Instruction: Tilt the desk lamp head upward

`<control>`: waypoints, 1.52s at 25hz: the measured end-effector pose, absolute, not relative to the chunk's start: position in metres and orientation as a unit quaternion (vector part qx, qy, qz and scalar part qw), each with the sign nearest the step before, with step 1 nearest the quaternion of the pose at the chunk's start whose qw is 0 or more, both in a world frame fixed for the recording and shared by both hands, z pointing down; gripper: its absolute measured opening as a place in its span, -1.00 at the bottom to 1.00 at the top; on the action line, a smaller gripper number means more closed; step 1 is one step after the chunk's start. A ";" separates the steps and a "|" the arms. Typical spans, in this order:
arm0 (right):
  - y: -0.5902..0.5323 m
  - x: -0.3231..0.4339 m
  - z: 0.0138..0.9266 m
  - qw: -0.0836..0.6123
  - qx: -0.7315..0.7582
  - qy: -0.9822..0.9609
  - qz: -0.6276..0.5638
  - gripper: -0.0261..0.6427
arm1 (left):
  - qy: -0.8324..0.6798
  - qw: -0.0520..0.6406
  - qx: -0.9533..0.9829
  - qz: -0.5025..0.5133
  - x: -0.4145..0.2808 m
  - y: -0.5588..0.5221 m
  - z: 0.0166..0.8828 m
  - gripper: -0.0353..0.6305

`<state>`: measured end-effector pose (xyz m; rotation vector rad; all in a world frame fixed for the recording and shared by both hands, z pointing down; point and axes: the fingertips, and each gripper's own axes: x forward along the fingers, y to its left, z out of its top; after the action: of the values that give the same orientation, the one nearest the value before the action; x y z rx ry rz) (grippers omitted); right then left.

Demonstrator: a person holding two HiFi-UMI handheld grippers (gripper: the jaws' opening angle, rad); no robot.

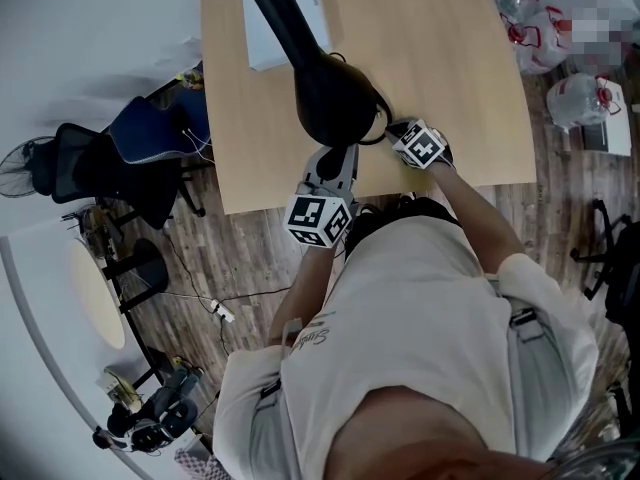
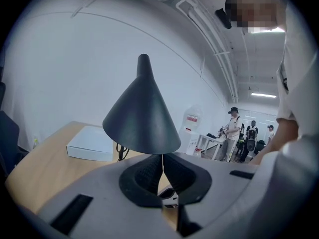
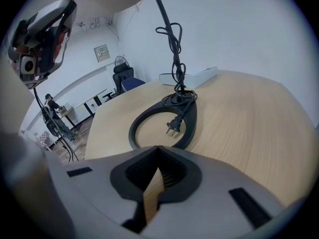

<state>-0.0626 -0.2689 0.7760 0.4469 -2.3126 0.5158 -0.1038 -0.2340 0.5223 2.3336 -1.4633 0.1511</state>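
Note:
The black desk lamp has a cone head (image 1: 335,98) on a stem that runs up the head view, above a wooden table (image 1: 450,58). In the left gripper view the cone (image 2: 142,118) stands apex up, its rim just over my jaw tips. My left gripper (image 1: 338,156) (image 2: 162,158) is shut, its tips at the rim from below; nothing shows between the pads. The lamp's ring base (image 3: 164,121) lies on the table with the plug (image 3: 173,127) inside it. My right gripper (image 1: 397,131) (image 3: 158,151) is shut and empty, close to the ring's near edge.
A flat white box (image 1: 285,18) (image 2: 91,143) lies at the table's far side behind the lamp. The coiled cord (image 3: 174,39) hangs along the stem. Dark office chairs (image 1: 110,163) stand left of the table, water jugs (image 1: 580,98) right. People (image 2: 232,131) stand far off.

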 end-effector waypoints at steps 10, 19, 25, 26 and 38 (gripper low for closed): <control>-0.267 -0.058 0.777 0.369 0.190 -0.887 0.204 -0.94 | -0.511 0.172 0.839 0.065 -0.097 -0.224 0.515 -0.85; -0.267 -0.058 0.778 0.361 0.198 -0.885 0.216 -0.93 | -0.498 0.168 0.849 0.054 -0.093 -0.207 0.497 -0.85; -0.267 -0.059 0.778 0.366 0.200 -0.884 0.211 -0.94 | -0.491 0.155 0.856 0.048 -0.090 -0.195 0.472 -0.85; -0.267 -0.059 0.777 0.369 0.202 -0.884 0.205 -0.94 | -0.490 0.151 0.857 0.046 -0.089 -0.194 0.468 -0.85; -0.266 -0.060 0.774 0.377 0.213 -0.879 0.196 -0.94 | -0.478 0.124 0.870 -0.003 -0.090 -0.175 0.410 -0.85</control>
<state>-0.0595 -0.2659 0.7736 0.5453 -2.2484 0.5023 -0.0902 -0.1750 0.4100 2.5345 -1.3933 -0.0080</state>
